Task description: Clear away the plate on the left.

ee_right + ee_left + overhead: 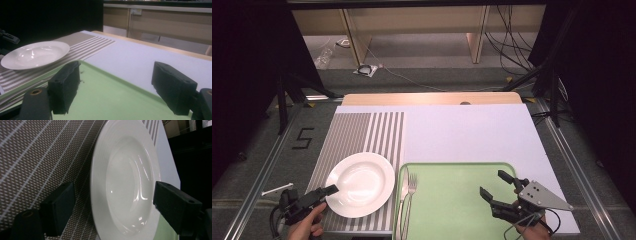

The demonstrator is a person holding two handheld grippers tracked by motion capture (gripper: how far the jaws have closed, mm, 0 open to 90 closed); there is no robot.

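White board covers most of the surface, with a strip of pale wood showing along its far edge at the upper middle of the frame. On the left part of the board lies a striped grey-and-white placemat. A pale green tray sits at the lower middle of the frame, and a fork and another piece of cutlery lie side by side along the tray's left edge. Beyond the surface, dark curtains close off the left and right sides of the room, wooden furniture legs stand at the top of the frame, and black cables trail over the grey floor at the upper right.

A white plate rests on the near end of the placemat, just left of the tray, in the lower left of the frame. The left claw sits at the plate's lower left rim with its jaws apart. In the left gripper view the plate fills the gap between the two jaws, its rim lying between them; whether either jaw touches the rim I cannot tell.

The right claw hovers over the right part of the tray at the lower right of the frame, jaws wide apart and holding nothing, well apart from the plate. In the right gripper view the plate shows at the left, beyond the tray's green floor.
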